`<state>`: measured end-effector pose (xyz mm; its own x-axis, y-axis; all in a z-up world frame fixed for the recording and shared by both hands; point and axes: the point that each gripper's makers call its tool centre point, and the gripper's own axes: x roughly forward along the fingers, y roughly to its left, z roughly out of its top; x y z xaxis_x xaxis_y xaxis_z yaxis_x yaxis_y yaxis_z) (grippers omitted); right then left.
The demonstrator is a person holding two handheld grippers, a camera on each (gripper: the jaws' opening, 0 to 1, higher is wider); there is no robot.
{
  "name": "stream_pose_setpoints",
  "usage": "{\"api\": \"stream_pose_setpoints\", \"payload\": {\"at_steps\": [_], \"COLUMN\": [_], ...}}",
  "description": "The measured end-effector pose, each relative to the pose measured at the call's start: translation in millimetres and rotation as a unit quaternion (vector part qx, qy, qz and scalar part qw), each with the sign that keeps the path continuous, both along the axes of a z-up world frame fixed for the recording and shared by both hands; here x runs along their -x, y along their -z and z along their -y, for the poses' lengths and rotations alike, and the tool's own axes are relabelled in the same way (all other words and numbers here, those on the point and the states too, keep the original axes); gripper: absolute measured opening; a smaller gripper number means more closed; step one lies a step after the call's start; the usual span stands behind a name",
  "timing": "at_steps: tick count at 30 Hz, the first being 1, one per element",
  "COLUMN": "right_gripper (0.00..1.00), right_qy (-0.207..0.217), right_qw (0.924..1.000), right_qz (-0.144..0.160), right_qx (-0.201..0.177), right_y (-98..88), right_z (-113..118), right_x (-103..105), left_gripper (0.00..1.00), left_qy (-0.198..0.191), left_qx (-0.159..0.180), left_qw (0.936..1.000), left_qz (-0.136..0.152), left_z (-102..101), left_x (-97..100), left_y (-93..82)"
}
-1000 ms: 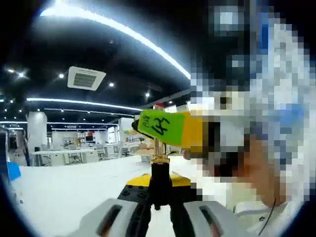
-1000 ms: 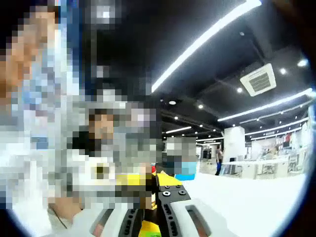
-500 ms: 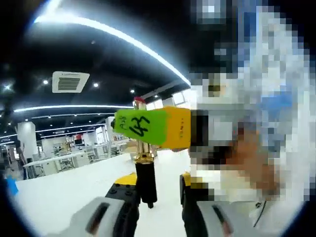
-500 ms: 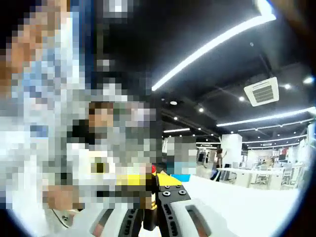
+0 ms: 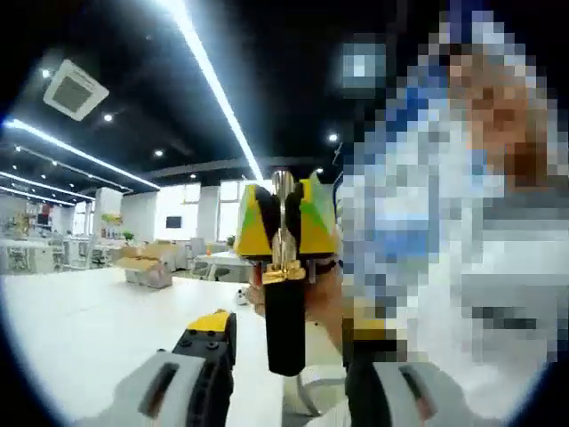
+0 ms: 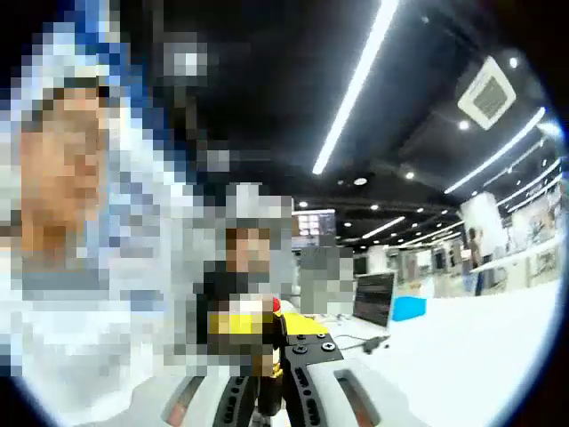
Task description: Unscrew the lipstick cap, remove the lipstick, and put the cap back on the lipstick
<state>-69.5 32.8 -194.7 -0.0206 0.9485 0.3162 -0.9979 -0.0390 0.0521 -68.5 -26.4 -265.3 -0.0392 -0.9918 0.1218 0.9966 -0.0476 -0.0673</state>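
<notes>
Lipstick (image 5: 284, 311): black tube with a gold collar, held upright in mid-air above the white tabletop (image 5: 80, 329).
Right gripper (image 5: 286, 227): comes in just above the gold collar, jaws clamped on the lipstick's upper end, probably holding that part steady for the twist.
Left gripper (image 5: 289, 378): jaws stand apart either side of the tube's base, not pinching it; looks like it's between turns.
Cap: can't tell if it's off.
Right gripper view: right gripper (image 6: 271, 387) closed, contents too blurred to name.
</notes>
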Motion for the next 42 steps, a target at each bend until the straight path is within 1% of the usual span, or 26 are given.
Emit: {"api": "stream_pose_setpoints", "payload": {"at_steps": [1,2,3,4,7,9,12,14,15,18,21,23,26,27,29,30,32,35,38,42], "right_gripper": [0.06,0.06,0.06,0.06,0.06,0.06,0.06,0.06,0.06,0.06,0.06,0.06,0.06,0.06,0.06,0.06,0.06,0.06,0.06,0.05], "right_qy": [-0.011,-0.024,-0.028,-0.037,-0.046,-0.048,-0.049,-0.048,-0.05,-0.052,-0.045,-0.033,-0.01,0.004,0.018,0.029,0.049,0.07,0.09,0.115], "right_qw": [0.9999,0.9996,0.9995,0.9991,0.9984,0.9984,0.9984,0.9985,0.9982,0.9978,0.998,0.9985,0.9993,0.9996,0.9995,0.9993,0.9985,0.9969,0.9946,0.991], "right_qz": [-0.003,-0.009,-0.012,-0.016,-0.022,-0.022,-0.022,-0.022,-0.026,-0.033,-0.038,-0.038,-0.034,-0.03,-0.024,-0.02,-0.01,0.002,0.013,0.026], "right_qx": [-0.004,-0.009,-0.011,-0.016,-0.023,-0.022,-0.019,-0.018,-0.021,-0.025,-0.023,-0.019,-0.007,0.002,0.009,0.013,0.023,0.037,0.049,0.062], "right_y": [-0.8,-1.7,-2.0,-2.8,-4.5,-3.4,-1.7,-1.1,-0.3,-0.1,1.5,3.0,7.8,10.4,12.3,12.7,14.7,19.3,21.9,23.5], "right_z": [0.1,-0.2,-0.1,0.0,1.0,-1.4,-3.5,-4.7,-5.2,-4.7,-3.1,-1.5,-1.5,-1.9,-2.7,-2.4,-2.6,-6.9,-7.5,-7.3], "right_x": [2.9,6.2,7.0,9.6,11.8,14.5,15.7,16.0,16.6,14.3,7.8,1.6,-8.0,-12.2,-14.6,-17.8,-21.6,-21.7,-27.3,-33.3], "left_gripper": [0.48,0.46,0.44,0.4,0.24,0.23,0.14,0.13,0.13,0.13,0.13,0.13,0.12,0.12,0.12,0.12,0.12,0.12,0.12,0.12], "left_qy": [0.012,0.028,0.035,0.049,0.076,0.078,0.071,0.066,0.071,0.073,0.072,0.059,0.033,0.014,-0.004,-0.011,-0.042,-0.081,-0.102,-0.147], "left_qx": [0.007,0.015,0.018,0.025,0.042,0.044,0.036,0.038,0.04,0.044,0.046,0.044,0.034,0.026,0.02,0.019,0.011,-0.006,-0.014,-0.023], "left_qw": [0.9999,0.9993,0.9989,0.9978,0.9944,0.9932,0.9942,0.9947,0.9936,0.9929,0.9923,0.9932,0.9956,0.9969,0.998,0.998,0.9982,0.9966,0.9946,0.9887], "left_qz": [-0.006,-0.018,-0.025,-0.038,-0.059,-0.074,-0.072,-0.069,-0.078,-0.082,-0.089,-0.09,-0.082,-0.074,-0.061,-0.06,-0.041,-0.015,-0.004,0.013], "left_z": [-0.2,-0.5,-0.4,-1.3,-3.5,-2.9,-0.4,0.2,-0.1,-0.4,-1.7,-2.0,-1.9,-2.0,-1.9,-2.0,-1.8,-0.9,0.6,0.1], "left_x": [3.5,7.4,9.7,13.0,19.8,19.7,19.0,17.7,18.7,18.3,14.3,8.8,-1.3,-8.5,-13.3,-16.1,-24.6,-35.4,-39.9,-51.0], "left_y": [-1.8,-4.4,-5.2,-7.3,-12.7,-13.4,-9.4,-9.1,-9.3,-9.5,-7.3,-5.0,0.8,4.4,6.6,7.1,10.3,14.6,17.0,19.3]}}
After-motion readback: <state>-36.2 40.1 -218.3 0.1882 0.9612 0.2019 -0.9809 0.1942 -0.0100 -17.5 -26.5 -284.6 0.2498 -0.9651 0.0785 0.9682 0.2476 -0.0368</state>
